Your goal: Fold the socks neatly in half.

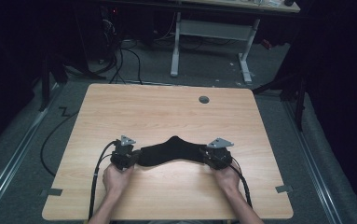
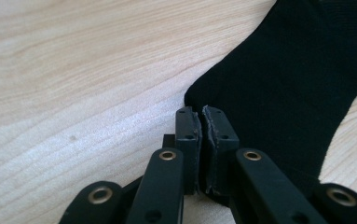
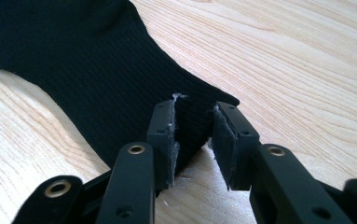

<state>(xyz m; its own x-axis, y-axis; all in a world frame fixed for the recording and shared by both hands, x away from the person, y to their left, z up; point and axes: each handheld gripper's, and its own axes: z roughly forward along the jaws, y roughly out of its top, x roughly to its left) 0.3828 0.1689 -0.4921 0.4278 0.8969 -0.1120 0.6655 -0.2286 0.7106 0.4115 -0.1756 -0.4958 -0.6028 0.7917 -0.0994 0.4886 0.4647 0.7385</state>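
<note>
We work at a light wooden rectangular desk (image 1: 167, 112), where a black knitted sock (image 1: 174, 151) lies flat near the front edge, stretched between our hands, with bare wood open all around it. Our left gripper (image 2: 203, 122) has its jaws closed together at the sock's corner edge. Our right gripper (image 3: 193, 122) is partly open, clamping the ribbed cuff.

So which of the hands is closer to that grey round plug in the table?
Right. The right hand, at one end of the black sock, sits below and slightly right of the grey plug; the left hand is farther, down to its left.
</note>
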